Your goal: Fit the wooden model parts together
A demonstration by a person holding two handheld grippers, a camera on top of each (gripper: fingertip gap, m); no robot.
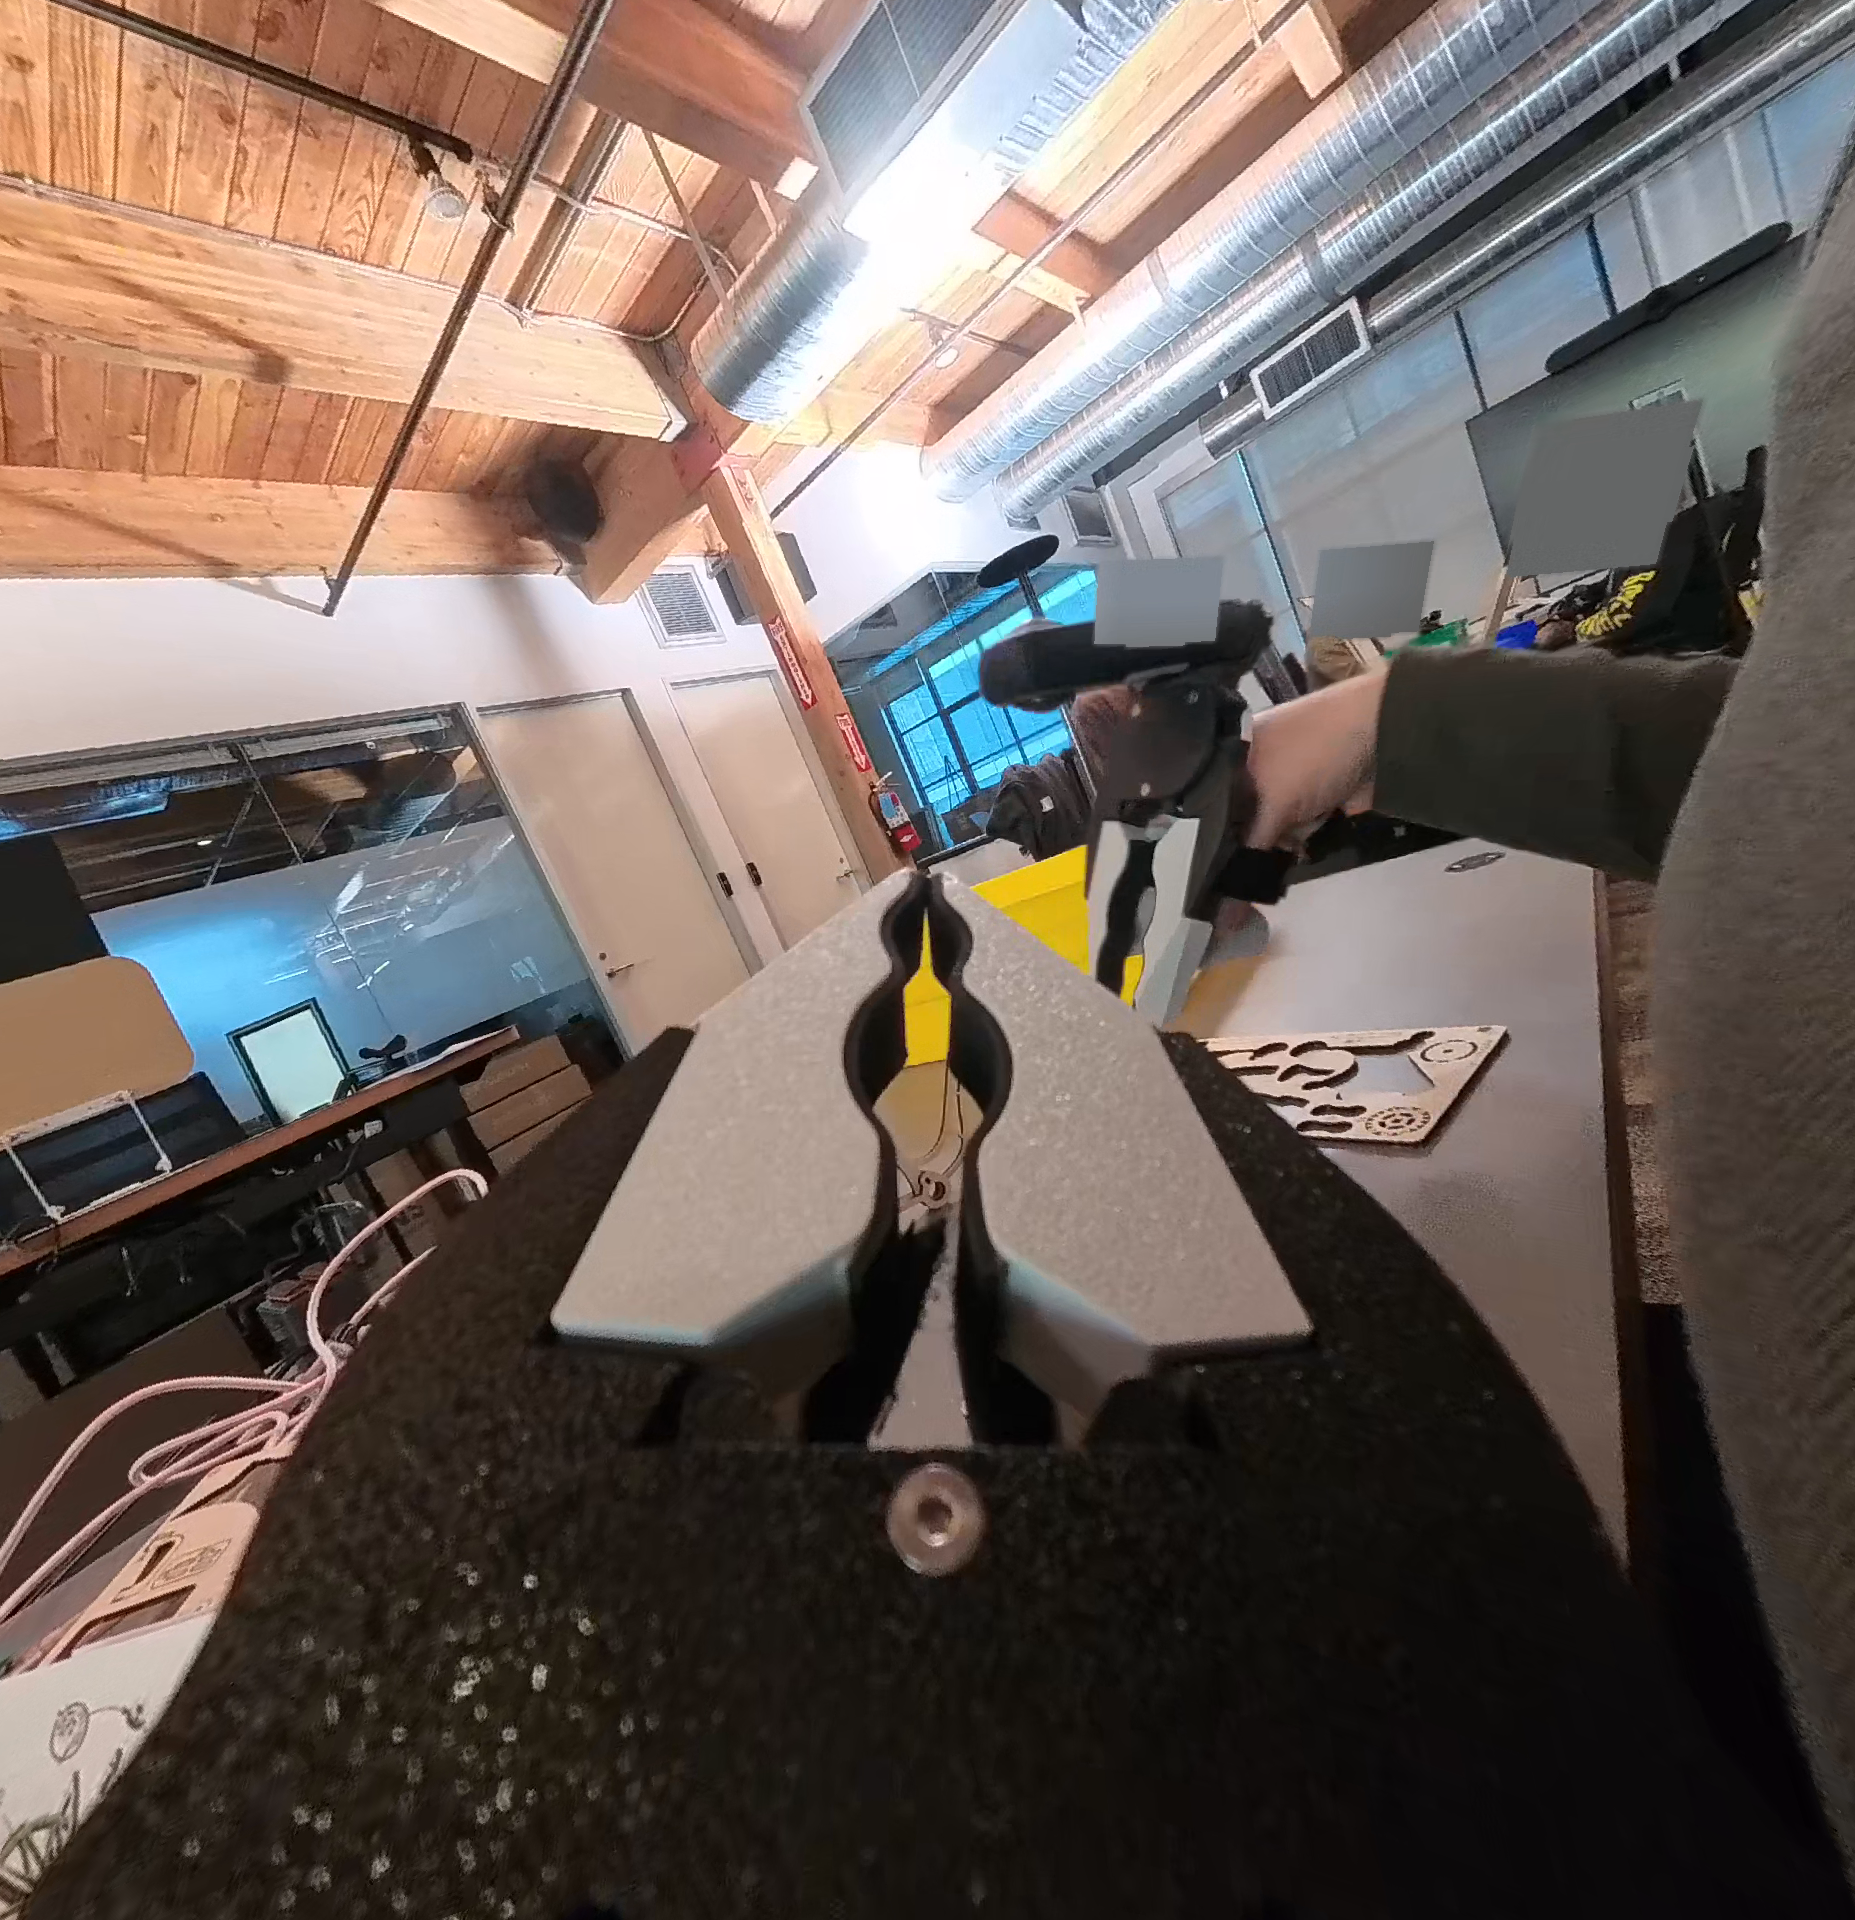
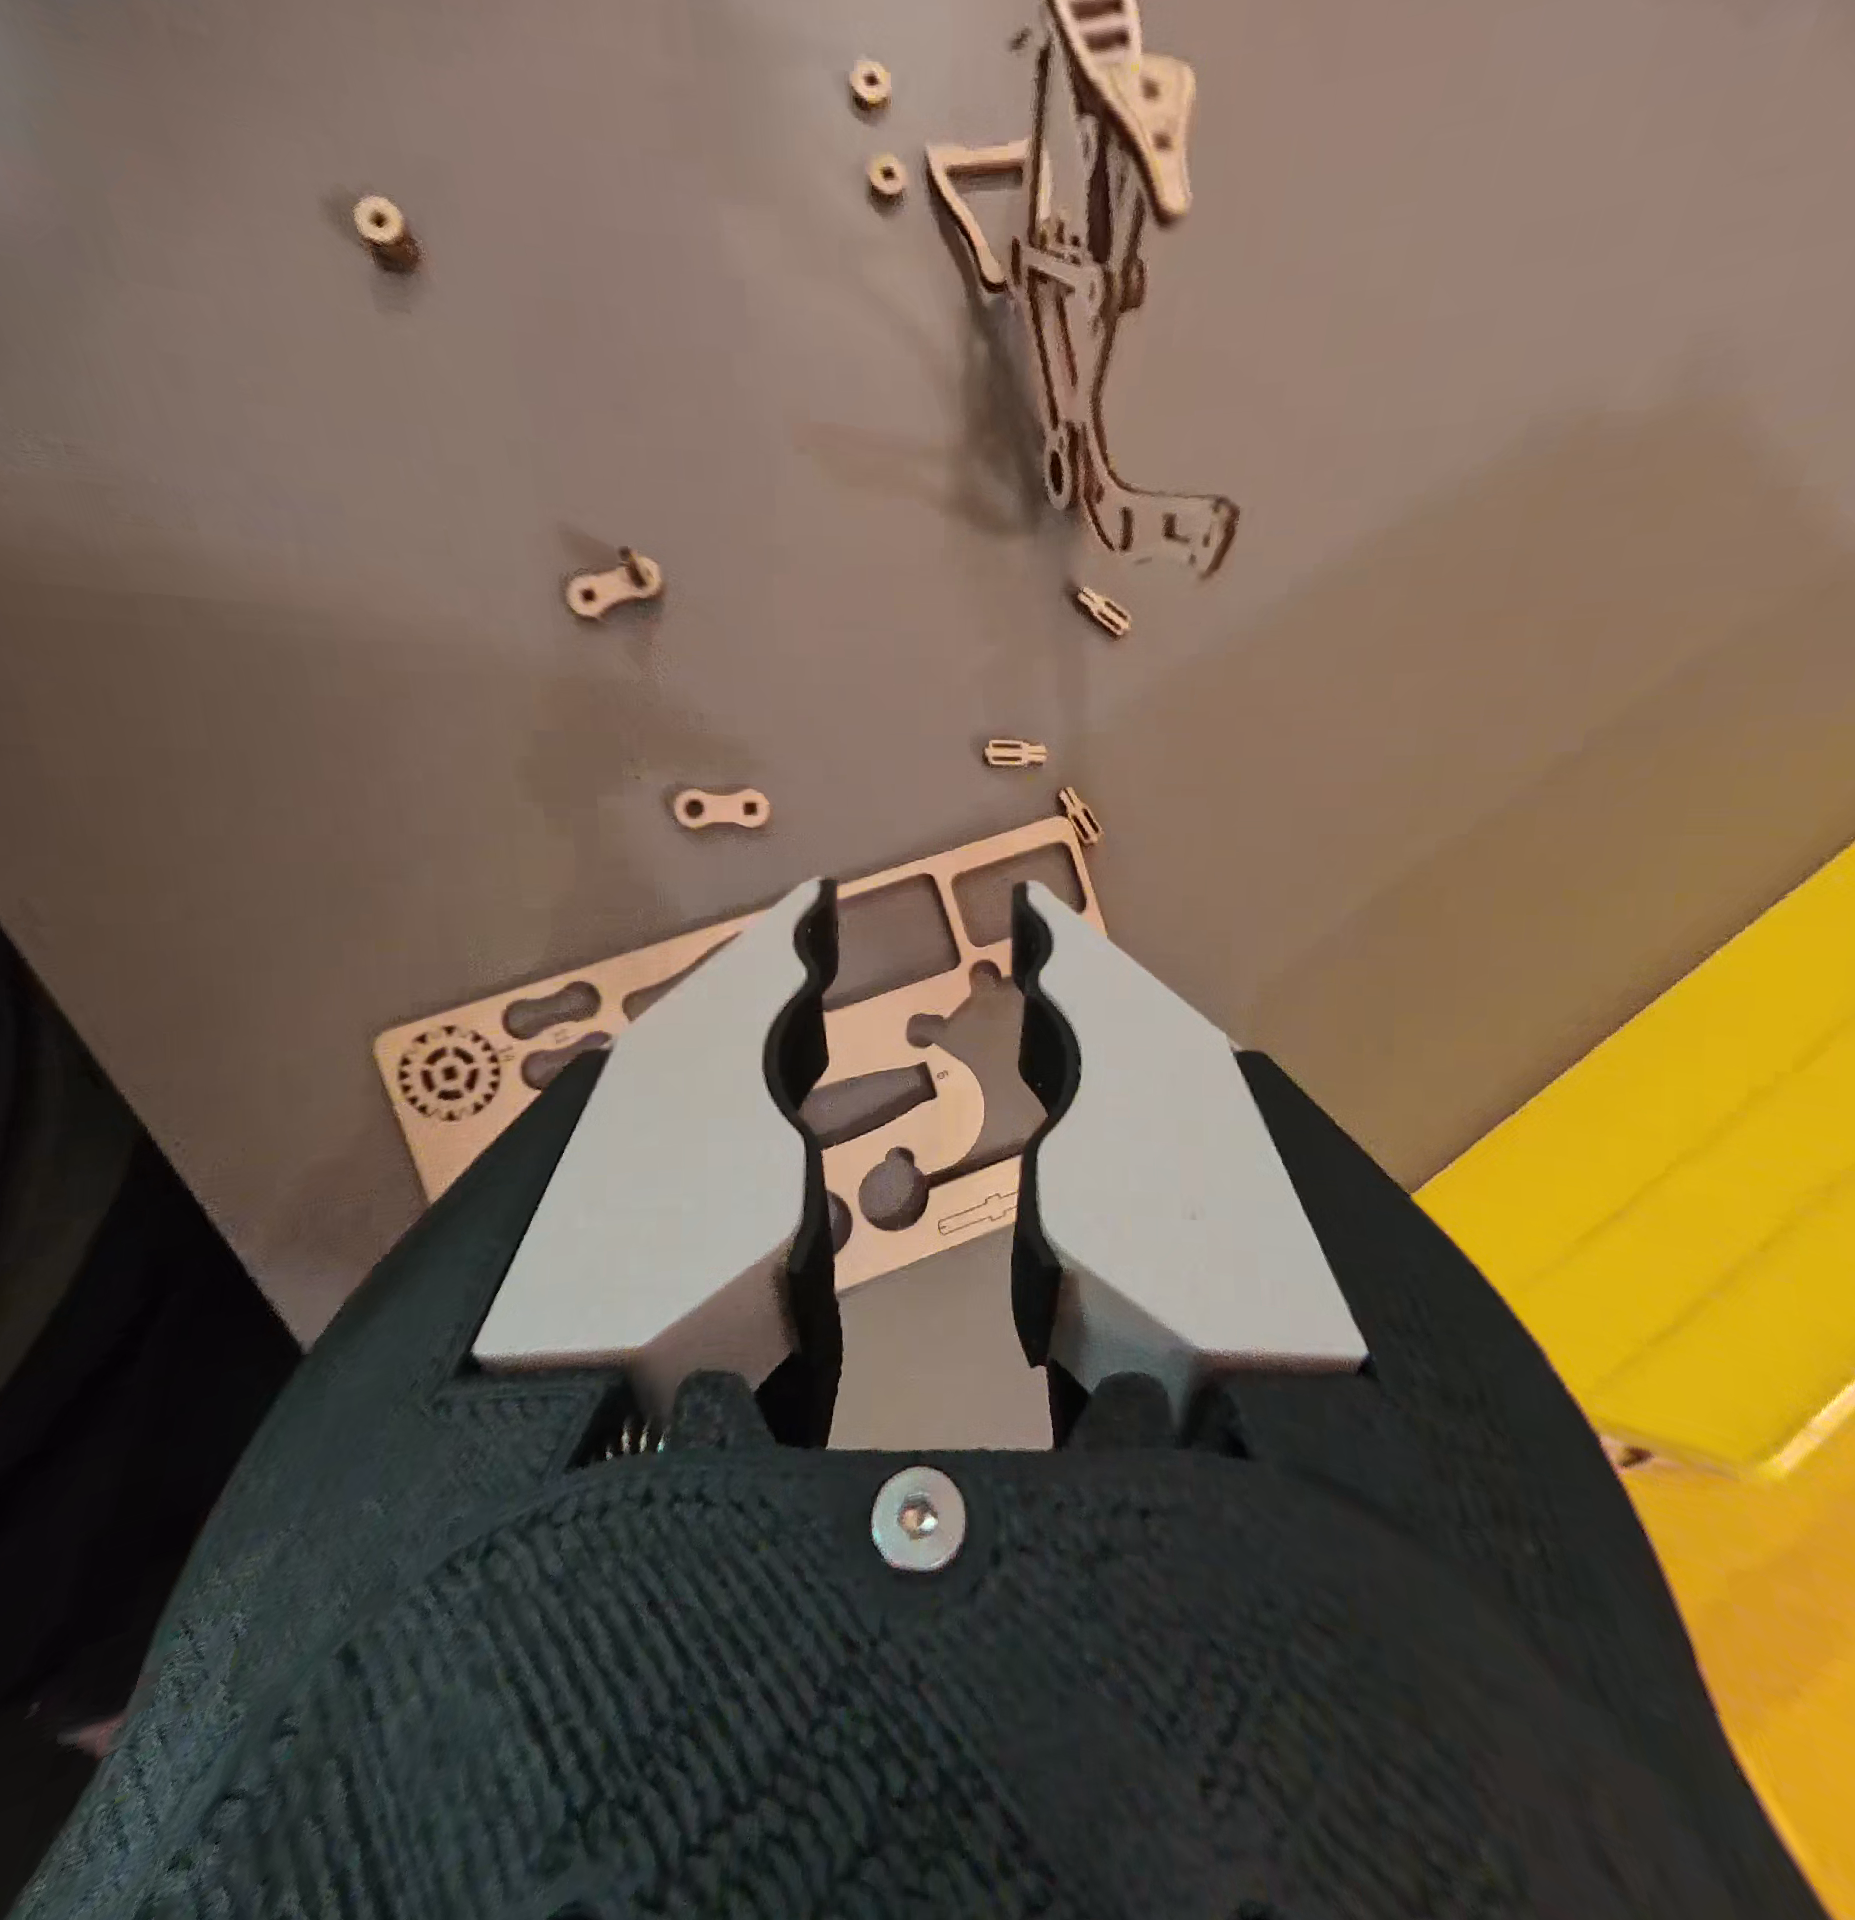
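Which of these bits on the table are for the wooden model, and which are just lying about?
For the job:
- half-built wooden frame
- flat links
- small round spacers
- little pegs
- punched-out wooden sheet
- right gripper, open
- left gripper, shut and empty

Lying about:
- yellow box
- pink cable

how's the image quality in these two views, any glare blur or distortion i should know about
Left wrist view: strong wide-angle bending of the ceiling beams, a blown-out ceiling light, and a motion-smeared right gripper. Right wrist view: even, soft light; the partly built wooden model throws a faint shadow to its left, and the cut-out wooden sheet is slightly soft.
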